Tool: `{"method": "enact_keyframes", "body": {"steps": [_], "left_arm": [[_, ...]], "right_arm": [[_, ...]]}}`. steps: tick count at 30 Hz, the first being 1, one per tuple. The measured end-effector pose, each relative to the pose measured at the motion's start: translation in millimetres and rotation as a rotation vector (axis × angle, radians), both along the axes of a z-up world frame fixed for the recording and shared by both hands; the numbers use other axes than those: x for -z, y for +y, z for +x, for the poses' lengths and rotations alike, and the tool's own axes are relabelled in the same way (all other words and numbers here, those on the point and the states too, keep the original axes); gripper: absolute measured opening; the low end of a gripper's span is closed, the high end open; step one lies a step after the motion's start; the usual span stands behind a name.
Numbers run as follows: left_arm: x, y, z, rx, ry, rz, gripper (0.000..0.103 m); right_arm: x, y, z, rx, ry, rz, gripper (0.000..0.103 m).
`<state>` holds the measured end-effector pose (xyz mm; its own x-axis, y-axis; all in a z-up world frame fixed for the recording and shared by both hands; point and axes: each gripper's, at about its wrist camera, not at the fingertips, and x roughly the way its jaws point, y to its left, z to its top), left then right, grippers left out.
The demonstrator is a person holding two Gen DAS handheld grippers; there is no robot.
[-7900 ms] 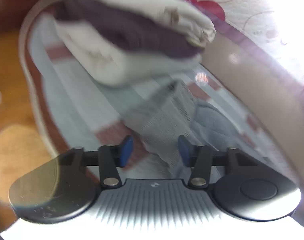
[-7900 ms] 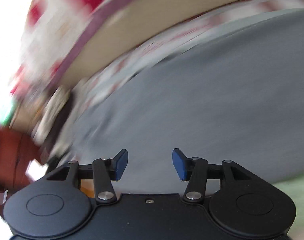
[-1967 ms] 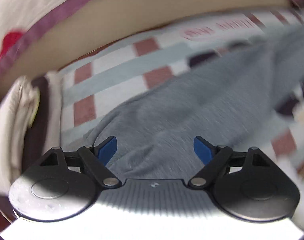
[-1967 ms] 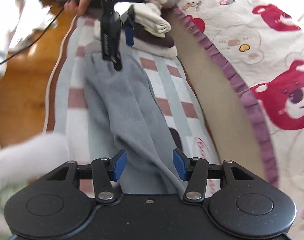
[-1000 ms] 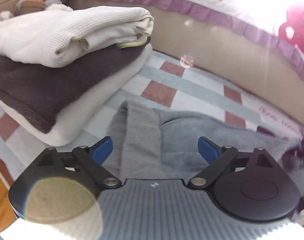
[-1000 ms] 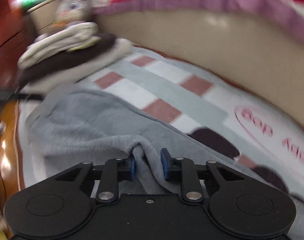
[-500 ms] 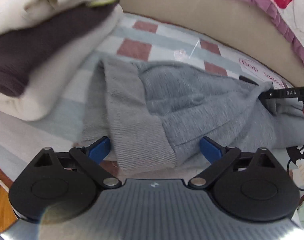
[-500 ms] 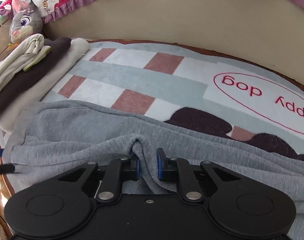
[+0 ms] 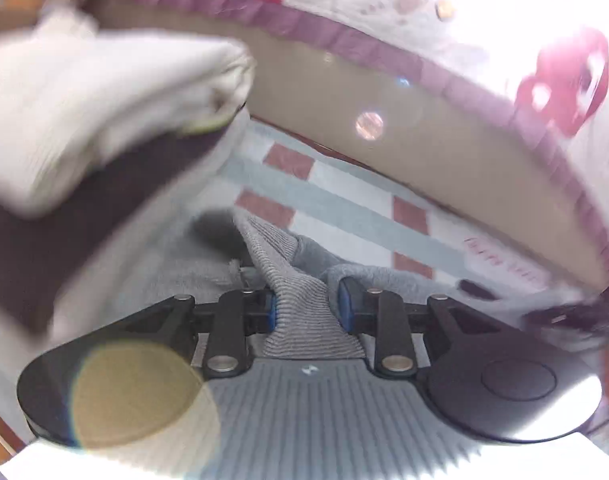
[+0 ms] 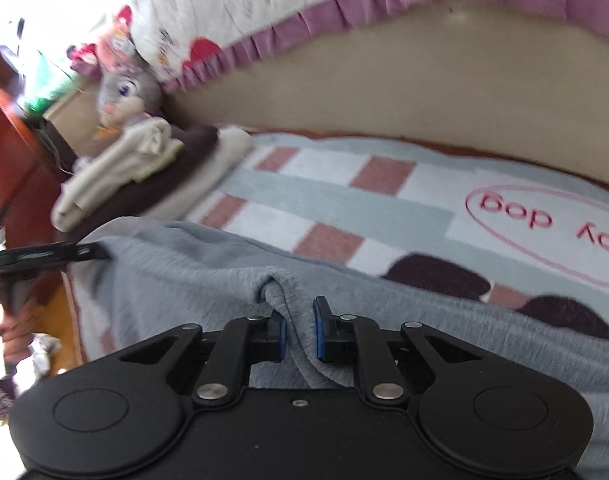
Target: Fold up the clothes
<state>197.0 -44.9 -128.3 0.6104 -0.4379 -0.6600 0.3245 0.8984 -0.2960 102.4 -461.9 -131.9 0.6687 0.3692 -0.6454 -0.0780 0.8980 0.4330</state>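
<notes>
Grey garment (image 10: 192,276) pinched at two points, spread on the checked mat (image 10: 336,196).

Left tool (image 9: 306,306) is closed narrow on the garment's ribbed hem (image 9: 294,300); right tool (image 10: 299,330) is closed narrow on a raised fold of the same cloth. Garment lies along the mat's near edge, one end reaching toward the stack of folded clothes (image 10: 144,168), cream over dark brown. Writing on the mat, seen upside down, reads "dog" inside a red oval (image 10: 516,210); the neighbouring word is cut off. Bare mat lies between garment and beige bed side (image 10: 384,80). Plush rabbit (image 10: 124,92) sits behind the stack.
</notes>
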Motion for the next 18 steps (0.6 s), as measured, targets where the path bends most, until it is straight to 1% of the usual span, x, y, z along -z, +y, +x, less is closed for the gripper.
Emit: {"method": "enact_keyframes", "body": {"steps": [1, 2, 3, 4, 5, 7, 9, 11, 12, 13, 14, 15, 16, 18], "left_arm": [[-2, -8, 8, -0.009, 0.016, 0.033, 0.027], [0, -11, 16, -0.028, 0.044, 0.049, 0.03], [3, -14, 23, -0.047, 0.072, 0.064, 0.037], [10, -14, 28, -0.08, 0.098, 0.069, 0.041], [18, -14, 33, -0.113, 0.123, 0.073, 0.047], [35, -12, 34, -0.136, 0.15, 0.101, 0.052], [51, -5, 28, -0.118, 0.163, 0.119, 0.055], [56, 5, 23, -0.106, 0.173, 0.079, 0.055], [55, 7, 24, -0.099, 0.174, 0.071, 0.055], [55, 9, 24, -0.093, 0.174, 0.062, 0.055], [56, 10, 25, -0.093, 0.177, 0.057, 0.055], [56, 11, 27, -0.092, 0.179, 0.051, 0.055], [56, 10, 27, -0.094, 0.181, 0.052, 0.055], [55, 9, 26, -0.094, 0.182, 0.06, 0.055]], "right_arm": [[-1, -6, 5, -0.005, 0.015, 0.027, 0.015], [0, -12, 13, -0.002, 0.039, 0.048, 0.015], [4, -16, 22, 0.003, 0.075, 0.063, 0.014], [10, -18, 32, 0.018, 0.12, 0.064, 0.014], [19, -17, 43, 0.053, 0.169, 0.041, 0.014], [34, -17, 65, 0.122, 0.263, 0.001, 0.024], [47, -16, 79, 0.174, 0.319, 0.009, 0.025], [48, -10, 83, 0.168, 0.316, -0.036, 0.026], [46, -7, 82, 0.149, 0.298, -0.065, 0.028], [43, -7, 80, 0.132, 0.274, -0.091, 0.035], [40, -8, 76, 0.12, 0.251, -0.116, 0.039], [36, -14, 69, 0.134, 0.227, -0.138, 0.05], [33, -21, 62, 0.147, 0.204, -0.16, 0.054], [26, -37, 44, 0.205, 0.183, -0.181, 0.054]]}}
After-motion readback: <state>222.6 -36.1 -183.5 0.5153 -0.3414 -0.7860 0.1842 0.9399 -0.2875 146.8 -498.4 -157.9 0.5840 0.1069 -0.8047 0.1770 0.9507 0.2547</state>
